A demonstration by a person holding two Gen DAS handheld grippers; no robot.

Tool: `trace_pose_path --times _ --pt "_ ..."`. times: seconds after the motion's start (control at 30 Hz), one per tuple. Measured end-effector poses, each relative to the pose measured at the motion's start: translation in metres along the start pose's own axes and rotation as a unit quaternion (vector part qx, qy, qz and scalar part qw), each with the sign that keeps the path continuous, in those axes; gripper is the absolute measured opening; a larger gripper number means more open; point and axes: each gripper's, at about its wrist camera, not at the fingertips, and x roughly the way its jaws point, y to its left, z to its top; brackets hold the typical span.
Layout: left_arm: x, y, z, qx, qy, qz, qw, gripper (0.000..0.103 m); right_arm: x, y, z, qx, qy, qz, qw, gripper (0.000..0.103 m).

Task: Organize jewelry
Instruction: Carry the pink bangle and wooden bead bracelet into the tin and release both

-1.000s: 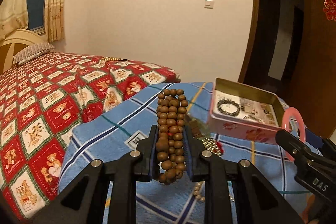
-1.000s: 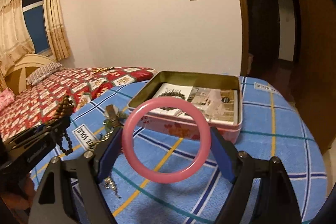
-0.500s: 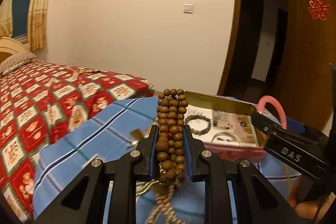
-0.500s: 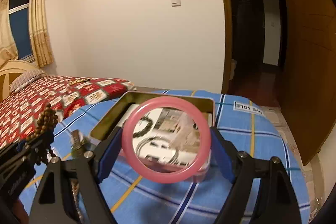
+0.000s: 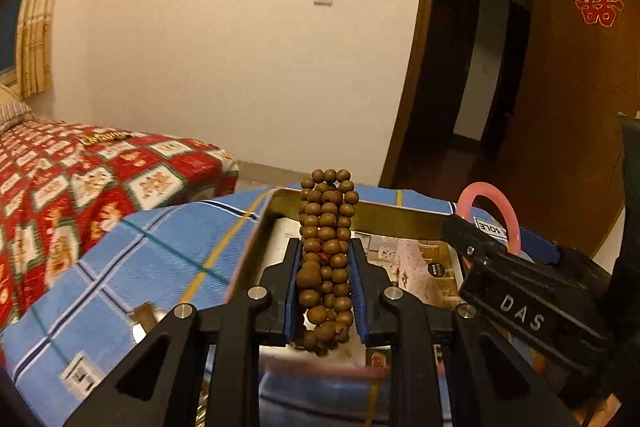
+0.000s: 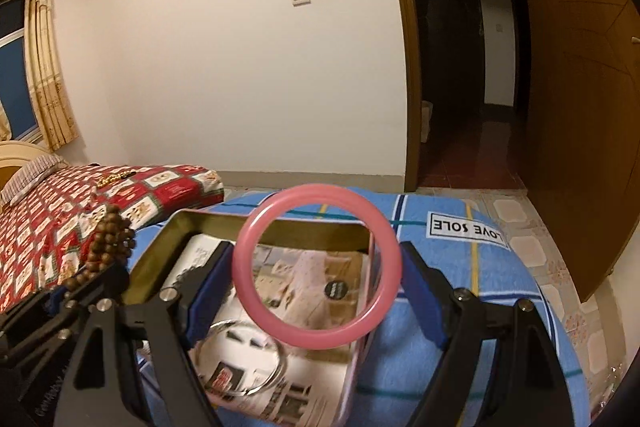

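Note:
My left gripper (image 5: 325, 259) is shut on a brown wooden bead bracelet (image 5: 326, 227) and holds it over the open metal tin (image 5: 400, 217). My right gripper (image 6: 316, 267) is shut on a pink bangle (image 6: 384, 291), upright above the same tin (image 6: 320, 231). The tin is lined with printed paper and holds a silver ring bangle (image 6: 276, 367). In the left wrist view the right gripper's finger (image 5: 504, 287) and the pink bangle (image 5: 510, 217) show at right. In the right wrist view the beads (image 6: 110, 243) show at left.
The tin stands on a blue plaid cloth (image 6: 460, 267) over a small table. A bed with a red patterned quilt (image 5: 60, 187) lies to the left. A dark doorway (image 6: 460, 67) and a wooden door (image 6: 580, 107) are behind on the right.
Both grippers moved forward and over the tin, each still holding its piece. The loose jewelry on the cloth has dropped out of view behind them.

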Motion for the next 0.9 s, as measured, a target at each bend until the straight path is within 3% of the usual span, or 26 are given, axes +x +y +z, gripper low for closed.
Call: trace_pose_path --times 0.27,0.4,0.43,0.5,0.57,0.67,0.73,0.8,0.9 --pt "0.036 0.005 -0.005 -0.006 0.049 0.003 0.9988 0.022 0.024 -0.01 -0.001 0.009 0.039 0.011 0.999 0.084" --pt "0.042 0.008 -0.008 -0.017 0.069 -0.004 0.9975 0.024 0.019 -0.009 0.0 0.002 0.034 0.028 0.999 0.084" --pt "0.041 0.008 -0.008 -0.016 0.07 -0.005 0.9974 0.026 0.021 -0.007 0.0 0.0 0.034 0.032 0.999 0.084" --pt "0.041 0.006 -0.008 -0.01 0.068 -0.005 0.9976 0.048 0.021 -0.004 -0.002 -0.01 0.034 0.034 0.999 0.084" --pt "0.037 0.002 -0.008 0.0 0.059 0.003 0.9982 0.063 0.021 -0.003 -0.002 -0.018 0.032 0.035 0.999 0.088" --pt "0.029 0.0 -0.008 0.007 0.038 0.016 0.9991 0.064 0.021 -0.005 -0.002 -0.008 0.03 0.053 0.998 0.092" --pt "0.021 0.001 -0.009 0.005 0.024 0.033 0.9992 0.064 0.015 -0.008 0.0 -0.002 0.012 0.05 0.999 0.092" --pt "0.01 0.004 -0.011 -0.003 0.007 0.04 0.9992 0.064 -0.004 -0.016 0.004 0.01 -0.04 0.021 0.999 0.092" --pt "-0.004 0.009 -0.015 -0.016 -0.009 0.045 0.9988 0.064 -0.016 -0.031 0.004 0.039 -0.073 -0.019 0.996 0.092"
